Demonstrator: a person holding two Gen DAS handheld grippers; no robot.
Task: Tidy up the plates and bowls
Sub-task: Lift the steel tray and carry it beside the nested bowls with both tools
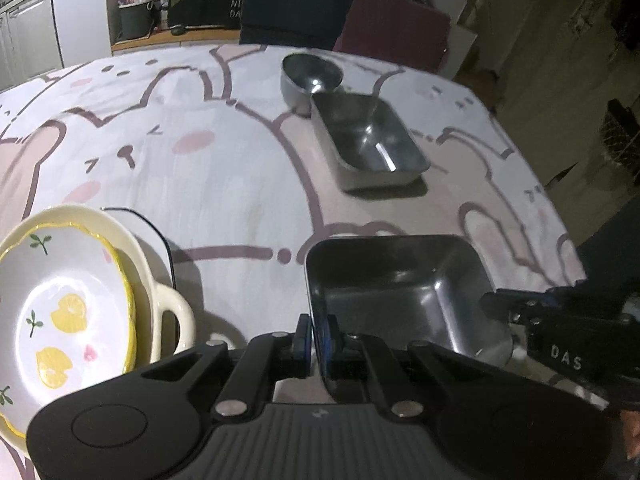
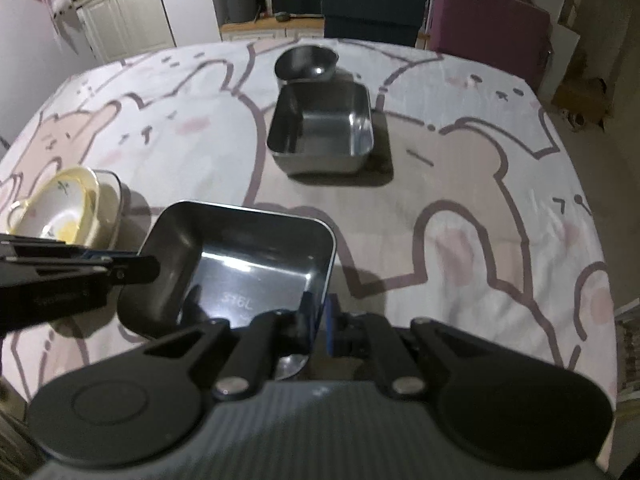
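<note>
A square steel tray (image 1: 400, 292) (image 2: 240, 256) is held between both grippers just above the table. My left gripper (image 1: 318, 334) is shut on its left rim. My right gripper (image 2: 320, 320) is shut on its right rim. A second rectangular steel tray (image 1: 368, 136) (image 2: 322, 128) sits further back on the table, with a round steel bowl (image 1: 310, 76) (image 2: 306, 62) just behind it. A lemon-patterned plate (image 1: 60, 312) (image 2: 60, 204) lies stacked in a cream handled dish (image 1: 160, 300) at the left.
The table wears a pink-and-white cartoon cloth (image 1: 200, 168) (image 2: 480, 200). Two chairs (image 1: 296, 4) (image 2: 488, 20) stand behind the far edge. The table's right edge (image 2: 600, 260) drops to the floor.
</note>
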